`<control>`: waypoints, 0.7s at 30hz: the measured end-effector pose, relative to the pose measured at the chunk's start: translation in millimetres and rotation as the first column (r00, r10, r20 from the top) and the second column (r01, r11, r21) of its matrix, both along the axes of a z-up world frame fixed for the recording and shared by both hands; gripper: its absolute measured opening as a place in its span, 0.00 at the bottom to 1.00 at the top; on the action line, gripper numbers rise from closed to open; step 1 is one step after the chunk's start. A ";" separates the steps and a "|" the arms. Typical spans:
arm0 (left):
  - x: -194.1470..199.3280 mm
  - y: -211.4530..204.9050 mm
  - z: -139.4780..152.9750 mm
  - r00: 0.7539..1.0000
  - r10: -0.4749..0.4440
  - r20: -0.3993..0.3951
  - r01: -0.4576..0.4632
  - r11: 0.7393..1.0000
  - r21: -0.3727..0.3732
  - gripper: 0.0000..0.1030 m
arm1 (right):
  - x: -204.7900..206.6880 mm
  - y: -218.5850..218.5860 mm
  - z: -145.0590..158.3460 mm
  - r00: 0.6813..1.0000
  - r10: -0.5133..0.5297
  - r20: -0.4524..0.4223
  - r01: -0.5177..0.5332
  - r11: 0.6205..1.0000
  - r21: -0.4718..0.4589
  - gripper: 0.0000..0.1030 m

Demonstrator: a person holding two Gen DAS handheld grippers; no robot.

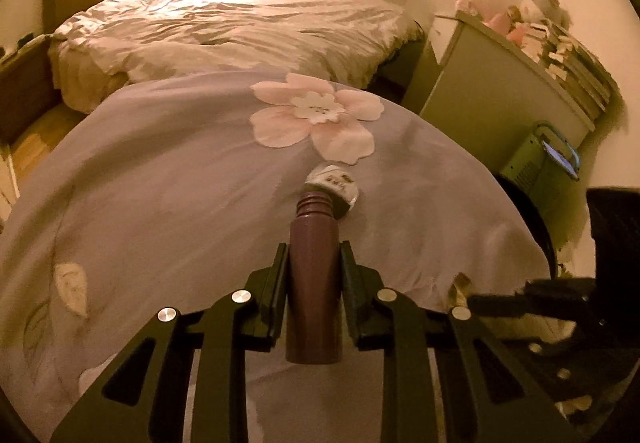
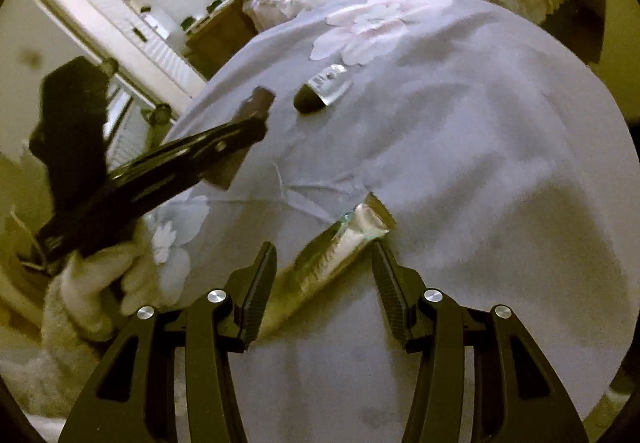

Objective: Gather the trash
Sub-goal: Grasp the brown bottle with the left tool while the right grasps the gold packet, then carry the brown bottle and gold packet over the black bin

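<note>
A pale grey bedspread with a large pink flower sewn on it covered the near bed, and a second bed with rumpled cream covers stood behind it beside a green cabinet piled with books and soft toys. Over the bedspread, the left gripper was clamped on a small purple bottle, its pads pressing both sides and the threaded neck pointing away toward the flower. A white fluffy sleeve showed behind that gripper in the right wrist view. The right gripper hung with its jaws partly open on either side of a silver tube lying slantwise on the bedspread, the pads apart from it. Farther off, near the flower, lay a crumpled silver wrapper touching a dark cap.
</note>
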State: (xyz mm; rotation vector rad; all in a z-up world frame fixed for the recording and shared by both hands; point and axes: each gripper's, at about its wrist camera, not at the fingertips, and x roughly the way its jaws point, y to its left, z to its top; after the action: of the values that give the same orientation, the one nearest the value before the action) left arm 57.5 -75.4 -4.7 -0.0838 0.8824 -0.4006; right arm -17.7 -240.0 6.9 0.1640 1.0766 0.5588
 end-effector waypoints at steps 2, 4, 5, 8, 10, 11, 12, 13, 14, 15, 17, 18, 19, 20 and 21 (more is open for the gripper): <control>-3.6 5.4 0.2 1.000 0.013 -0.001 -0.013 1.000 -0.004 0.24 | 3.5 11.6 0.7 0.999 0.019 0.029 -0.017 0.999 -0.050 0.49; -6.6 8.8 1.3 1.000 0.020 0.001 -0.020 1.000 -0.007 0.24 | 4.2 26.5 1.5 0.996 0.047 0.070 -0.038 0.991 -0.129 0.46; -7.9 10.0 2.1 1.000 0.022 0.003 -0.022 1.000 -0.006 0.24 | 4.5 32.0 0.7 0.995 0.057 0.082 -0.043 0.987 -0.154 0.39; -12.2 11.2 5.2 1.000 0.021 0.009 -0.021 1.000 -0.011 0.24 | 2.5 39.9 -2.3 0.990 0.077 0.122 -0.051 0.977 -0.205 0.19; -14.1 8.4 7.8 1.000 0.018 0.015 -0.018 1.000 -0.011 0.24 | 2.7 34.0 -1.8 0.989 0.062 0.135 -0.038 0.984 -0.172 0.16; -15.6 5.5 10.0 1.000 0.014 0.020 -0.013 1.000 -0.013 0.24 | 3.3 30.5 -0.8 0.988 0.051 0.145 -0.029 0.989 -0.147 0.14; -16.5 2.7 11.9 1.000 0.008 0.024 -0.008 1.000 -0.014 0.24 | 3.5 22.9 2.6 0.986 0.031 0.161 -0.012 0.993 -0.116 0.13; -17.5 -2.1 14.7 1.000 0.000 0.030 0.000 1.000 -0.014 0.24 | 3.6 14.1 6.6 0.984 0.006 0.177 0.010 0.996 -0.093 0.13; -18.5 -8.9 18.2 0.999 -0.012 0.037 0.013 1.000 -0.014 0.24 | 2.2 6.9 10.1 0.982 -0.012 0.187 0.027 0.996 -0.080 0.13; -19.3 -14.3 20.6 0.999 -0.024 0.044 0.024 1.000 -0.015 0.24 | 1.6 -5.1 15.0 0.978 -0.041 0.202 0.054 0.997 -0.058 0.13; -21.2 -28.5 26.3 0.997 -0.050 0.057 0.051 0.999 -0.015 0.24 | 0.0 -23.4 23.4 0.971 -0.085 0.223 0.093 0.995 -0.027 0.13; -22.2 -35.9 28.8 0.996 -0.065 0.064 0.066 0.998 -0.014 0.24 | 0.5 -36.3 28.3 0.964 -0.116 0.238 0.122 0.993 -0.007 0.13; -23.1 -44.9 32.1 0.994 -0.081 0.071 0.082 0.997 -0.013 0.24 | 0.7 -44.7 32.7 0.959 -0.138 0.247 0.141 0.990 0.005 0.13; -24.3 -55.1 35.8 0.992 -0.099 0.079 0.100 0.995 -0.012 0.24 | -1.5 -53.8 36.1 0.953 -0.161 0.256 0.162 0.987 0.018 0.13; -25.3 -64.0 38.9 0.989 -0.116 0.087 0.117 0.993 -0.012 0.24 | -2.8 -66.3 39.9 0.945 -0.191 0.265 0.189 0.981 0.036 0.13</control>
State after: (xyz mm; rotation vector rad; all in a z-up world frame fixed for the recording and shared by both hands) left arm 32.3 -139.4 34.2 -0.0303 0.8010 -0.5171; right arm -20.6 -306.3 46.8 0.1931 0.7845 0.3986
